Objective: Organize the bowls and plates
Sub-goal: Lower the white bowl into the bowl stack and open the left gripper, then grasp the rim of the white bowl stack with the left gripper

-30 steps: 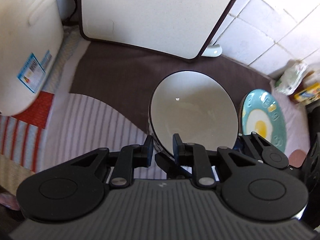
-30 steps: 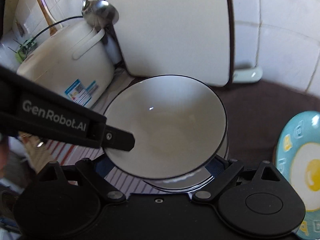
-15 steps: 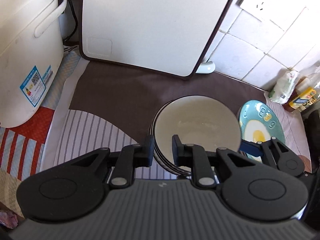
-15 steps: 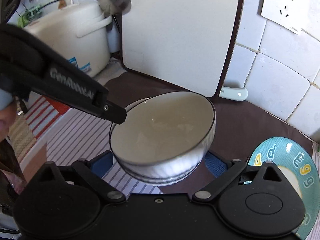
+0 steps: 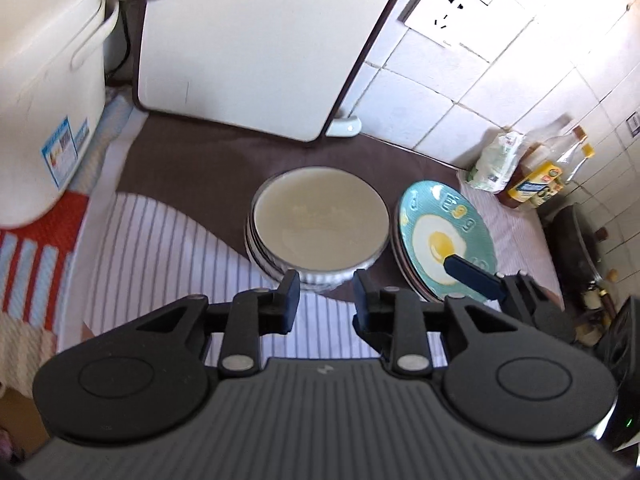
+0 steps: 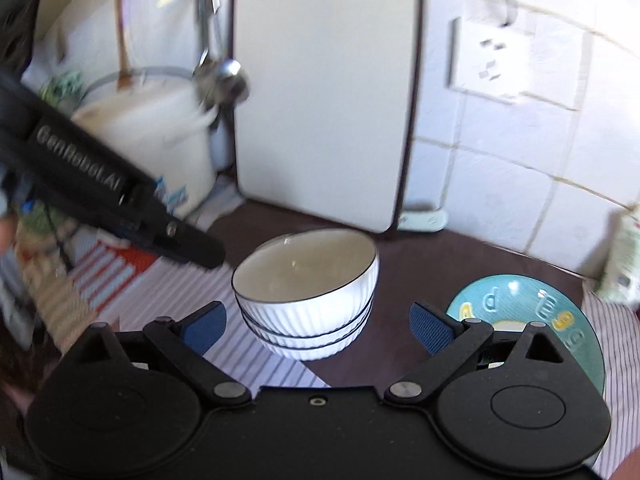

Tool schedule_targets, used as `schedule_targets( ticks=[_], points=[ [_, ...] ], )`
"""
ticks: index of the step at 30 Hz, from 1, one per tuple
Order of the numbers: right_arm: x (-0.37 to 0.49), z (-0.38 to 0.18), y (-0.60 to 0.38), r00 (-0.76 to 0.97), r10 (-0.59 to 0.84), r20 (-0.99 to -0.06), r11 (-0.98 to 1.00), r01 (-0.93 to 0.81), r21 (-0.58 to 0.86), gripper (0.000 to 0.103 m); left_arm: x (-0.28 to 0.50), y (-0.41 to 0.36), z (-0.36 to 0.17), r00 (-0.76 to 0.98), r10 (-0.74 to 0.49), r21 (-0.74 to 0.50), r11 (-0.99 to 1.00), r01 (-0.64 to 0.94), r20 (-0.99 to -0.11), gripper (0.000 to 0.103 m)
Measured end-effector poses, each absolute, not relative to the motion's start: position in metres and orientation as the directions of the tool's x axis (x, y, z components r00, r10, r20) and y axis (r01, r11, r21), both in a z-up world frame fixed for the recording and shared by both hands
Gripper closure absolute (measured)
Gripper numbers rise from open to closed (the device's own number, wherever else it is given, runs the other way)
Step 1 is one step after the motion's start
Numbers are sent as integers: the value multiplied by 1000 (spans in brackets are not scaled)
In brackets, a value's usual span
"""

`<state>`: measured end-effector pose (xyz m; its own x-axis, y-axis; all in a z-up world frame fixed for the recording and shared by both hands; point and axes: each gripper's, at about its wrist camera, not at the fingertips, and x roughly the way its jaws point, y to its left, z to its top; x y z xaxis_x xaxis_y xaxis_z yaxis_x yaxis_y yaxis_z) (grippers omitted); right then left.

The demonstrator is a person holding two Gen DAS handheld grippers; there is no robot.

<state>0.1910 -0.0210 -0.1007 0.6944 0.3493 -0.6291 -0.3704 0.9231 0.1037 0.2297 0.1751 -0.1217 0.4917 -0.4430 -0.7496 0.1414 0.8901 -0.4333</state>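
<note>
A stack of three white ribbed bowls with dark rims [image 5: 320,220] [image 6: 306,292] stands on the brown mat. A teal fried-egg plate [image 5: 442,236] [image 6: 532,320] lies on other plates to its right. My left gripper [image 5: 322,294] is open and empty, just in front of and above the bowl stack. My right gripper [image 6: 318,326] is wide open and empty, its blue pads [image 6: 430,330] on either side of the stack but drawn back from it. One right finger shows over the teal plate in the left wrist view [image 5: 472,278].
A white cutting board [image 5: 256,40] [image 6: 324,112] leans on the tiled wall behind the bowls. A white rice cooker [image 5: 44,92] stands at the left. Bottles and a bag [image 5: 520,168] sit at the right. A striped cloth [image 5: 168,260] covers the counter front.
The top bowl was set down onto the stack and released. Both grippers opened and pulled back and up from the bowls.
</note>
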Motion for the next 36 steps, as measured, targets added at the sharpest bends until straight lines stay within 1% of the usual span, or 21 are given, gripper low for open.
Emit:
schedule_targets(
  ticks=[4,6,9,11,15,18,20,25,29,32,36],
  points=[
    [165,-106,-15,743,338,-578,927,-368,69,3,218,178,-129,508,-473,-452,875,174,-720,71],
    [157,-112,-14,759,338,-556,927,-371,58,3,213,181,-134,516,-500,-466,861,205,-696,70],
    [150,-121,-12,774,321,-546,934,-355,45,3,205,184,-141,533,-518,-473,850,232,-669,66],
    [148,-127,-12,774,299,-559,943,-331,47,3,201,185,-145,544,-511,-457,855,245,-665,62],
    [154,-142,-13,753,269,-600,960,-263,100,3,201,187,-154,558,-463,-399,885,241,-688,60],
    [157,-149,-14,743,230,-629,973,-182,141,3,205,193,-161,559,-449,-391,892,228,-698,58],
    [157,-152,-14,743,229,-629,973,-165,160,3,209,199,-165,558,-450,-405,890,211,-698,55],
    [166,-164,-2,728,221,-649,974,-195,112,3,228,213,-175,557,-482,-471,864,175,-677,52],
    [179,-177,10,706,212,-676,976,-192,105,3,245,220,-183,547,-527,-543,826,150,-651,52],
    [189,-185,17,691,208,-693,976,-194,100,3,259,222,-189,548,-534,-556,819,145,-644,52],
    [204,-192,25,684,202,-701,978,-184,103,3,286,224,-209,515,-546,-576,809,120,-660,52]
  ],
)
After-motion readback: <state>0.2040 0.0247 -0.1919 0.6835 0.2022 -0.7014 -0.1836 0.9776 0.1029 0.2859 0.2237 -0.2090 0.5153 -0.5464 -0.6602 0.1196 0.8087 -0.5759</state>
